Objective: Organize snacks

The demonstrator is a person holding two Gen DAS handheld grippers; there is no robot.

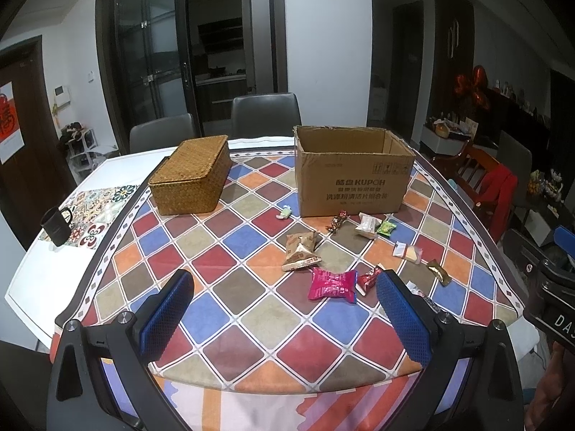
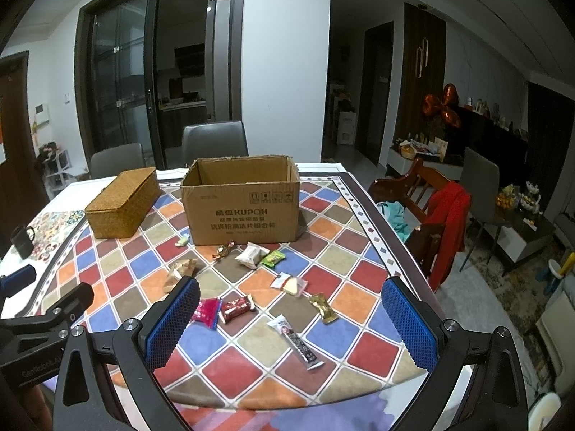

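Note:
Several wrapped snacks lie scattered on the checkered tablecloth in front of an open cardboard box point(image 1: 354, 176) point(image 2: 240, 203). Among them are a pink packet point(image 1: 332, 284) point(image 2: 206, 310), a red candy point(image 1: 368, 279) point(image 2: 237, 308), a tan biscuit pack point(image 1: 300, 251), a white pack point(image 2: 251, 254), a green candy point(image 2: 273, 258), a gold candy point(image 2: 323, 307) and a long black-and-white stick point(image 2: 298, 341). A shut woven basket point(image 1: 192, 179) point(image 2: 122, 203) stands left of the box. My left gripper point(image 1: 284, 287) hovers open over the near table edge. My right gripper point(image 2: 291, 292) is open too, above the snacks, holding nothing.
A black mug point(image 1: 57, 224) sits on a patterned mat at the table's left. Grey chairs point(image 1: 266, 115) stand behind the table; a wooden chair with a red garment point(image 2: 445, 215) is at its right side. The table's front edge point(image 2: 287, 404) is close below both grippers.

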